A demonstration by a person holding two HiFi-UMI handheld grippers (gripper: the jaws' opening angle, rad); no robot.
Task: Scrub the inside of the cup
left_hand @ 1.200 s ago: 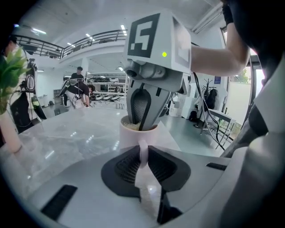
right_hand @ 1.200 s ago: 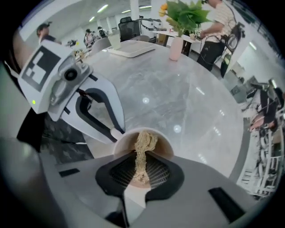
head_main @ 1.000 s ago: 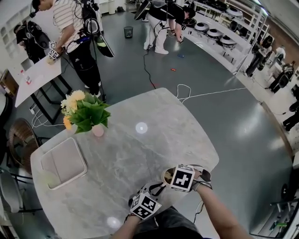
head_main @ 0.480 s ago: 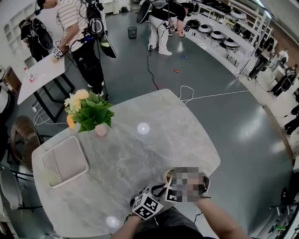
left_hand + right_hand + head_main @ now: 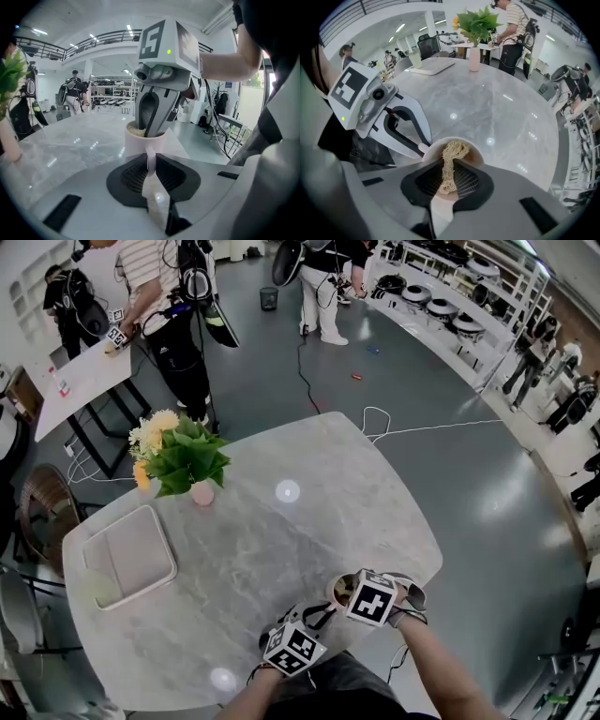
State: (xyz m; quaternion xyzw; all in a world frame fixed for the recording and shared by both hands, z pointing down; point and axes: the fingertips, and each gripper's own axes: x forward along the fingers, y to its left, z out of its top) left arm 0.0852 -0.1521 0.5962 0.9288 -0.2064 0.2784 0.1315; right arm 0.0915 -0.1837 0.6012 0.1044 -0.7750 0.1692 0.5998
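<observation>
Straw-coloured and fibrous, the scrubber point(image 5: 451, 154) is clamped between the jaws of the right hand-held gripper point(image 5: 449, 172). The jaws grip its upper part, and its lower end reaches down into the cup point(image 5: 135, 142). The right hand-held gripper points steeply downward, with its jaw tips entering the mouth of the cup from above.

The cup is pale and stands upright on the tabletop point(image 5: 281, 540), near the edge closest to the person and between the two hand-held grippers. Its handle point(image 5: 150, 153) faces the left hand-held gripper point(image 5: 151, 163). The left jaws are clenched on this handle, one pad on each side. This hand-held gripper reaches the cup from the side at a shallow downward angle.

The tabletop is grey and stone-patterned, with rounded corners. Further across it, toward the left edge in the head view, a pale rectangular tray point(image 5: 127, 559) lies flat. Beyond the tray stands a small pink vase point(image 5: 201, 493) holding green leaves with yellow and white flowers point(image 5: 173, 451). The vase is well apart from the cup.

Past the tabletop lies a grey floor point(image 5: 450, 456). A second table point(image 5: 80, 385) stands at the far left, with a person in a striped top point(image 5: 141, 268) beside it. Another person point(image 5: 317, 296) stands further back.
</observation>
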